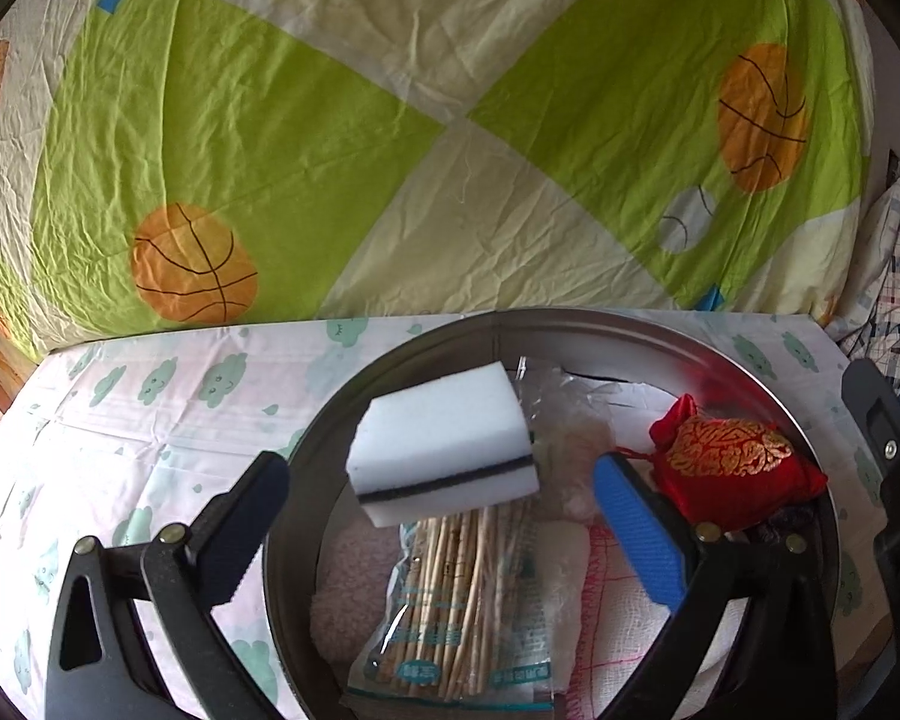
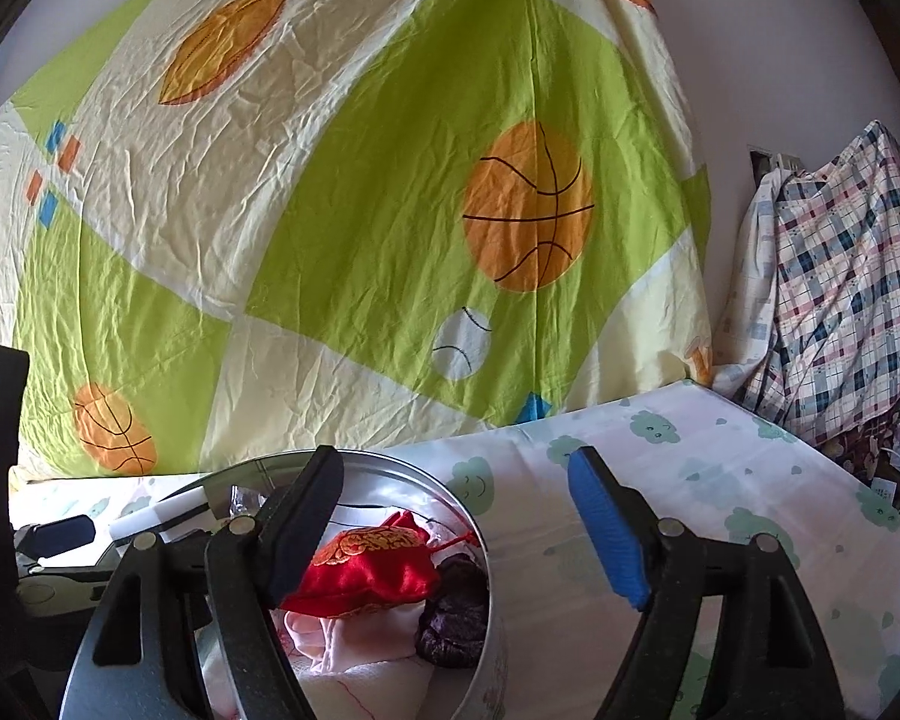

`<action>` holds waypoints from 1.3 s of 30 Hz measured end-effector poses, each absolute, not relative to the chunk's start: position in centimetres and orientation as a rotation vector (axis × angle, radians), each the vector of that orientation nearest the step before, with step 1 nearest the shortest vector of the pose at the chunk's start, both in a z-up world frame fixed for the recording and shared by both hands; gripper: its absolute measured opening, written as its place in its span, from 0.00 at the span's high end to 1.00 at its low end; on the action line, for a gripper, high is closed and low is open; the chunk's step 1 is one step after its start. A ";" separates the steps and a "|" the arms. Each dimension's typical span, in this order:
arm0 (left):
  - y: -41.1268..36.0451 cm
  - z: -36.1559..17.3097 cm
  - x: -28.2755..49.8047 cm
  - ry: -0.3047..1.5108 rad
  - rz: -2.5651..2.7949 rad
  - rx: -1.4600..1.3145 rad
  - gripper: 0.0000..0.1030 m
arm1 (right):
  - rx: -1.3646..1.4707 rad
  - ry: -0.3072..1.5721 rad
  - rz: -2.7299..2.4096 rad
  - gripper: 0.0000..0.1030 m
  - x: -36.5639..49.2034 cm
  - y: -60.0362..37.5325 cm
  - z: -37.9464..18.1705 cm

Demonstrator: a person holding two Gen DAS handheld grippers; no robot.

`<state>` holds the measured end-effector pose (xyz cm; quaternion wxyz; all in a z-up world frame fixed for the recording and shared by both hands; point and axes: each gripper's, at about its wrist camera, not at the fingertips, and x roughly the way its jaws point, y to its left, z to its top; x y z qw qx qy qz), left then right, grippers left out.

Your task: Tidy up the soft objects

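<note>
A round metal tin (image 1: 297,468) stands on the cloud-print cover. Inside it a white sponge with a dark stripe (image 1: 444,432) sits tilted over a bag of wooden sticks (image 1: 468,612). My left gripper (image 1: 441,480) is open, with both pads well clear of the sponge's sides. A red and gold pouch (image 1: 732,468) lies at the tin's right side, on white cloth with red stitching (image 1: 618,600). In the right wrist view my right gripper (image 2: 456,498) is open and empty above the tin's rim (image 2: 489,576). The red pouch (image 2: 366,570) and a dark purple bundle (image 2: 456,618) lie below it.
A green and cream sheet printed with basketballs (image 2: 390,210) hangs close behind the table. The cloud-print cover (image 2: 720,510) stretches right of the tin. A plaid cloth heap (image 2: 840,300) stands past the table's far right corner. Pink fluffy cloth (image 1: 354,588) lines the tin's left.
</note>
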<state>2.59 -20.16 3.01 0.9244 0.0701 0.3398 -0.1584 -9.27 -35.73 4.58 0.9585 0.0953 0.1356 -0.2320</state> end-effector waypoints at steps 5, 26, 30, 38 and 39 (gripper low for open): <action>-19.9 3.4 1.3 0.606 -0.285 0.146 0.00 | 0.217 0.280 -0.490 0.23 -9.5 -36.3 4.1; -17.4 3.2 -1.4 0.472 -0.321 0.064 0.00 | 0.108 0.166 -0.493 0.23 -11.2 -33.7 4.4; -16.9 3.1 -2.0 0.439 -0.324 0.045 0.00 | 0.111 0.119 -0.524 0.23 -12.2 -33.3 4.7; -16.8 2.3 -3.0 0.387 -0.288 0.096 0.00 | 0.155 0.039 -0.552 0.23 -14.0 -32.3 5.0; -16.8 2.3 -3.2 0.383 -0.292 0.104 0.00 | 0.151 0.016 -0.562 0.20 -14.4 -32.1 5.1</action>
